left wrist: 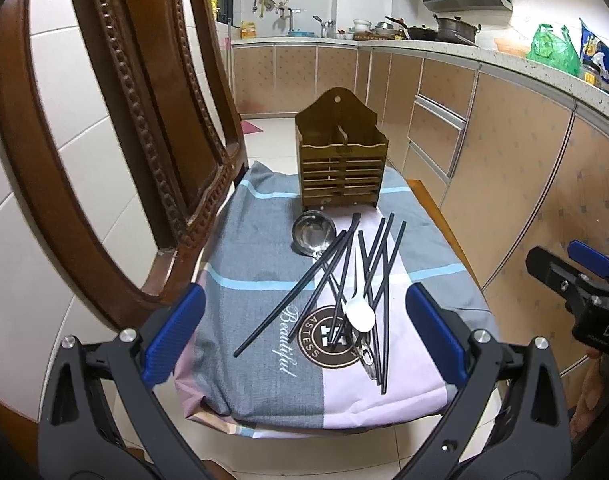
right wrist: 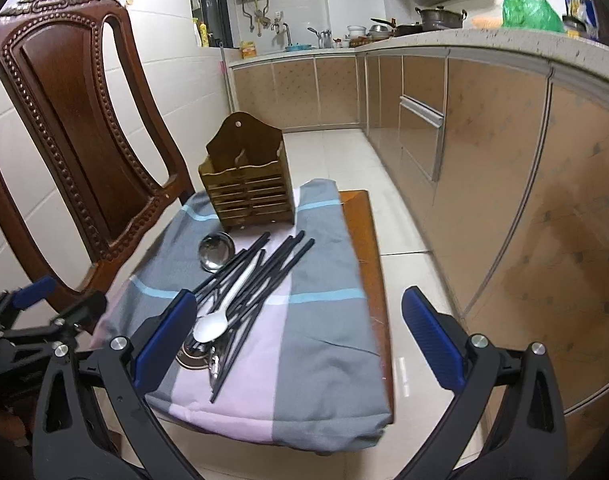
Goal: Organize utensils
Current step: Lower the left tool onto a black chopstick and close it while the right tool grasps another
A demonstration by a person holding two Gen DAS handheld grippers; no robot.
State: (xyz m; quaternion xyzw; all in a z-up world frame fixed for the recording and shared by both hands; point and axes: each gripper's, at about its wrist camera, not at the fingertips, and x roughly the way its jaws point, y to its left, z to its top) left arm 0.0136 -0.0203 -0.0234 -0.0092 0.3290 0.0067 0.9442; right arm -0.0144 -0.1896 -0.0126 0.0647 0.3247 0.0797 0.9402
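Observation:
A wooden slatted utensil holder [left wrist: 341, 160] stands upright at the far end of a cloth-covered chair seat [left wrist: 260, 240]; it also shows in the right wrist view [right wrist: 250, 192]. In front of it lie several black chopsticks [left wrist: 378, 264], a steel ladle [left wrist: 313, 231] and a white spoon [left wrist: 360, 314], all in a loose pile. The pile shows in the right wrist view too: chopsticks [right wrist: 272, 264], ladle [right wrist: 215, 251], spoon [right wrist: 212, 326]. My left gripper [left wrist: 304, 332] is open above the near end of the pile. My right gripper [right wrist: 300, 340] is open, just right of the pile.
A carved wooden chair back [left wrist: 116, 120] rises on the left, close to the holder. Kitchen cabinets [left wrist: 504, 168] and a countertop with pots run along the right. The cloth leaves the seat's bare wooden edge [right wrist: 370, 260] showing on the right. Tiled floor lies beyond.

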